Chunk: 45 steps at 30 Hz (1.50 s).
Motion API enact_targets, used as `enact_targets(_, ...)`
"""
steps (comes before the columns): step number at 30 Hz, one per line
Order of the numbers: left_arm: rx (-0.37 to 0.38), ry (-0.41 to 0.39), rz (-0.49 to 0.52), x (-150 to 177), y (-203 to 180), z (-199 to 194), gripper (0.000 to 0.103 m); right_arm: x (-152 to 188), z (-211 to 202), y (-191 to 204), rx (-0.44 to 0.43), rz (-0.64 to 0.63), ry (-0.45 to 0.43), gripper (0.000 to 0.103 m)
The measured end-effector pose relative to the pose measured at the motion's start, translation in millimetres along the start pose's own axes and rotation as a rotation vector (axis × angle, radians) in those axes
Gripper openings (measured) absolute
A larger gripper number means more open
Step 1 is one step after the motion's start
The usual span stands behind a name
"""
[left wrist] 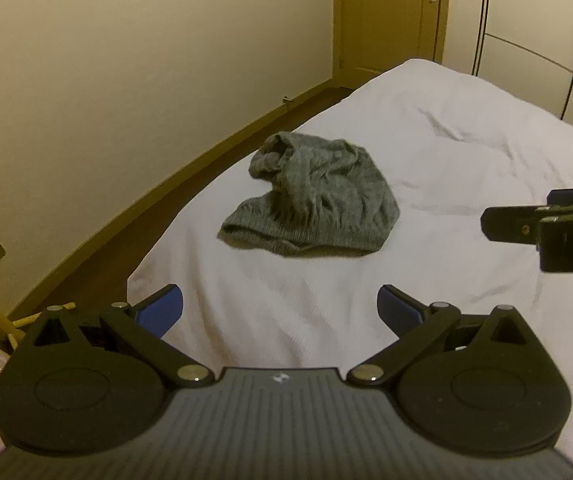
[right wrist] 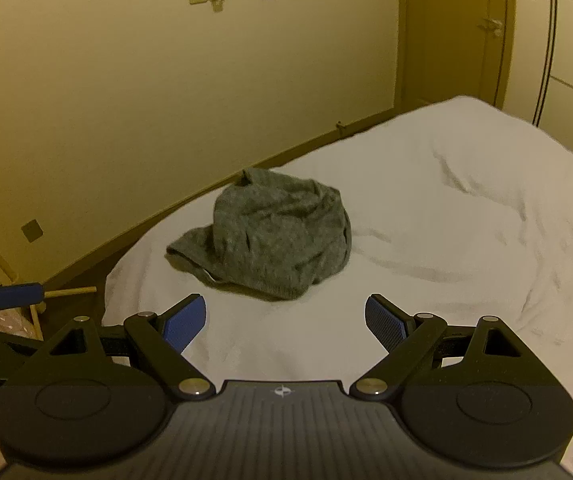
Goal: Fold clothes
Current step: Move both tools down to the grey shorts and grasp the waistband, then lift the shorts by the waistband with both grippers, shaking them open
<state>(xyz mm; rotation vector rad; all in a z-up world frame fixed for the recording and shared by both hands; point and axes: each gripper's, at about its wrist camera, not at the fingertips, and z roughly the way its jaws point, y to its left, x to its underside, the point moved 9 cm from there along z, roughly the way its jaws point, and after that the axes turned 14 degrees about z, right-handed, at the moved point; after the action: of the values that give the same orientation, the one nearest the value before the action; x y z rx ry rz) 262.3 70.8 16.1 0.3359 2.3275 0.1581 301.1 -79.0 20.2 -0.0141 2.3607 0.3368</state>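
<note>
We see a crumpled grey knit garment [left wrist: 312, 204] on the white bed [left wrist: 466, 152], left tool [left wrist: 280, 310] and right tool [right wrist: 285, 320] both spread wide, empty, letter "D" legible on right tool's body.

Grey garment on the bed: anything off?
The grey knit garment lies bunched in a crumpled heap near the white bed's left edge, not spread flat. No damage visible. Both grippers are open and clear of it.

Cream wall [left wrist: 86, 80], wooden door [left wrist: 390, 16], brown floor [left wrist: 98, 256], white bed [left wrist: 466, 128], dim yellowish light

Crumpled grey garment [left wrist: 314, 208] on white bed [left wrist: 446, 152]
</note>
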Motion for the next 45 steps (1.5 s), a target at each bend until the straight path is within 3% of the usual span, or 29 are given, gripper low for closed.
enact_targets(11, 0.069, 0.004, 0.064, -18, 11, 13, 0.102, -20, 20, 14, 0.025, -0.038, 0.026, 0.089)
enact_targets(16, 0.087, 0.017, 0.084, -24, 13, 43, 0.102, -25, 66, 13, 0.009, -0.096, 0.08, 0.089)
enact_targets(20, 0.096, 0.019, 0.119, -26, 17, 71, 0.102, -16, 116, 23, -0.042, -0.236, 0.134, 0.087)
enact_targets(23, 0.098, 0.045, 0.176, -22, 19, 98, 0.101, -1, 156, 28, -0.081, -0.364, 0.182, 0.08)
enact_targets(27, 0.073, 0.063, 0.346, -13, 18, 137, 0.096, 26, 208, 28, -0.078, -0.581, 0.239, 0.066)
enact_targets(32, 0.049, 0.047, 0.624, -3, 15, 191, 0.092, 49, 252, 17, -0.056, -0.802, 0.25, 0.066)
enact_targets(35, 0.04, 0.021, 0.746, -4, 13, 220, 0.089, 52, 264, 14, -0.079, -0.855, 0.245, 0.066)
enact_targets(37, 0.035, 0.009, 0.861, -2, 9, 236, 0.085, 51, 267, 13, -0.097, -0.878, 0.239, 0.06)
enact_targets(39, 0.033, -0.002, 0.945, 0, 7, 247, 0.083, 43, 267, 9, -0.099, -0.862, 0.243, 0.033)
enact_targets(41, 0.054, -0.009, 0.985, -2, 8, 251, 0.069, 32, 265, 3, -0.085, -0.82, 0.258, 0.007)
enact_targets(43, 0.073, -0.007, 1.002, -6, 10, 250, 0.027, 13, 257, -4, -0.088, -0.76, 0.26, 0.005)
enact_targets(45, 0.086, -0.008, 0.998, -14, 14, 243, 0.018, -1, 244, -9, -0.085, -0.734, 0.239, 0.004)
